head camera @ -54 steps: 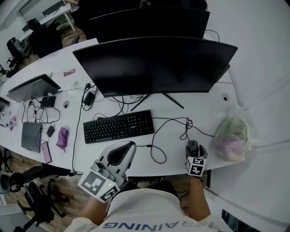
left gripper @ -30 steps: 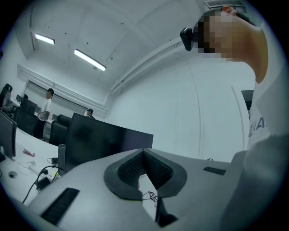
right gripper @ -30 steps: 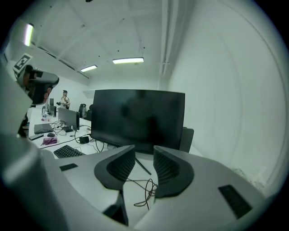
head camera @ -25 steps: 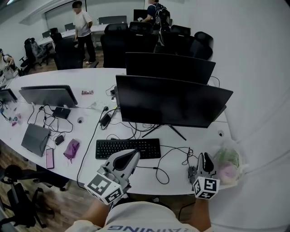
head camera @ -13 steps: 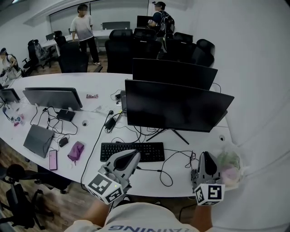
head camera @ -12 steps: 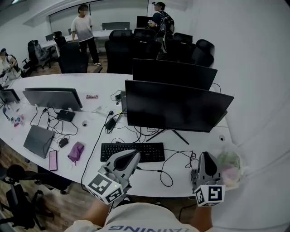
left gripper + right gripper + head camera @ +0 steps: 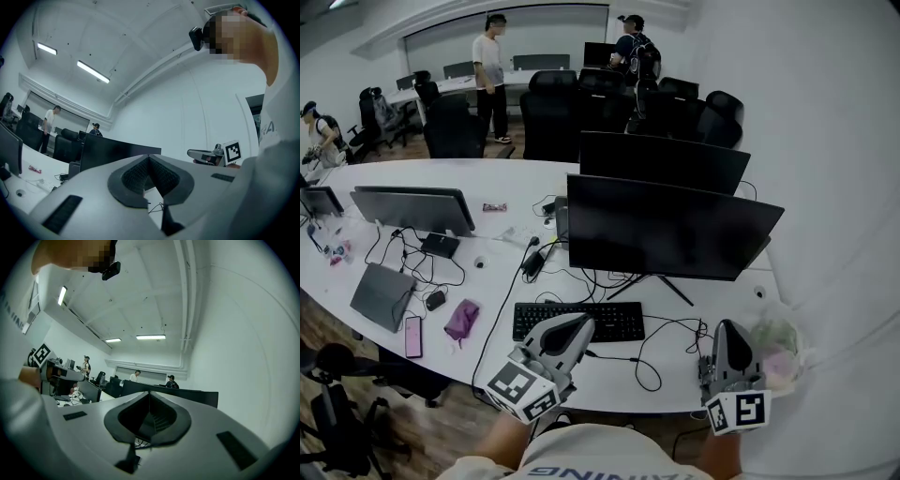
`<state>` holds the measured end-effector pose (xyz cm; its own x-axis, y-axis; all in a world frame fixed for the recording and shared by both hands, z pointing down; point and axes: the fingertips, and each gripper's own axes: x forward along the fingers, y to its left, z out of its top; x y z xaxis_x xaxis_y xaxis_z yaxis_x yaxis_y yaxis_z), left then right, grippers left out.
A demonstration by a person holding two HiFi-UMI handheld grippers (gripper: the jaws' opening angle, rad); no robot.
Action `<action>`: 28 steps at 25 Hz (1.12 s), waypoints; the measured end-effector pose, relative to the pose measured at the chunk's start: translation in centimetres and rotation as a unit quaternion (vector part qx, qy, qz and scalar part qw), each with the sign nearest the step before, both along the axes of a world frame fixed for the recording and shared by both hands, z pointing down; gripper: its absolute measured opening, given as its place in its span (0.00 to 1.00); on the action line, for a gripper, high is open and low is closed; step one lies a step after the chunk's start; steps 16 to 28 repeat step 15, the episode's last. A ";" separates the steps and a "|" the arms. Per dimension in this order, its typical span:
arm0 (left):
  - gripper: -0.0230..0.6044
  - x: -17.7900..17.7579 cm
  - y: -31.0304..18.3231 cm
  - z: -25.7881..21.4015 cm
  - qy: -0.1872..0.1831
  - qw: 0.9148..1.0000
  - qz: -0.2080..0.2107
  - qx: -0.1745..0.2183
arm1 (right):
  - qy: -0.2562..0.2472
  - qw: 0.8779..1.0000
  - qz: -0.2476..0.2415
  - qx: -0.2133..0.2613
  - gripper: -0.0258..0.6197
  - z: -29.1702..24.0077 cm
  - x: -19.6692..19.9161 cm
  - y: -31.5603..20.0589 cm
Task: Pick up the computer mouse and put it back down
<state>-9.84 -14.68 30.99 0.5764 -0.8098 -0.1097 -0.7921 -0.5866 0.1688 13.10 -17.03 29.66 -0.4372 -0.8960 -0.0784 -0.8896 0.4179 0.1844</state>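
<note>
Right gripper view shows my right tool [image 7: 150, 393] clenched on nothing, pointing level across the room. Beside it, my left tool [image 7: 149, 157] is clenched and empty too. Head view hides the mouse. Its cable [image 7: 680, 322] runs over the tabletop [image 7: 609, 377] to just under my right tool, so I judge the mouse lies there. Coming down clenched, I could shove the mouse or snag that cable.
</note>
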 end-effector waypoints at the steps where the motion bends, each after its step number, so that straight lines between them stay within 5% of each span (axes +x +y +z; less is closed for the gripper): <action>1: 0.04 -0.1 0.0 0.0 0.000 1.000 -0.001 0.001 | 0.002 1.000 -0.001 -0.001 0.08 0.1 -0.1 -0.1; 28: 0.04 -0.5 -0.3 0.1 0.002 1.000 -0.015 0.002 | 0.017 0.999 -0.028 -0.008 0.07 0.7 -1.2 -1.0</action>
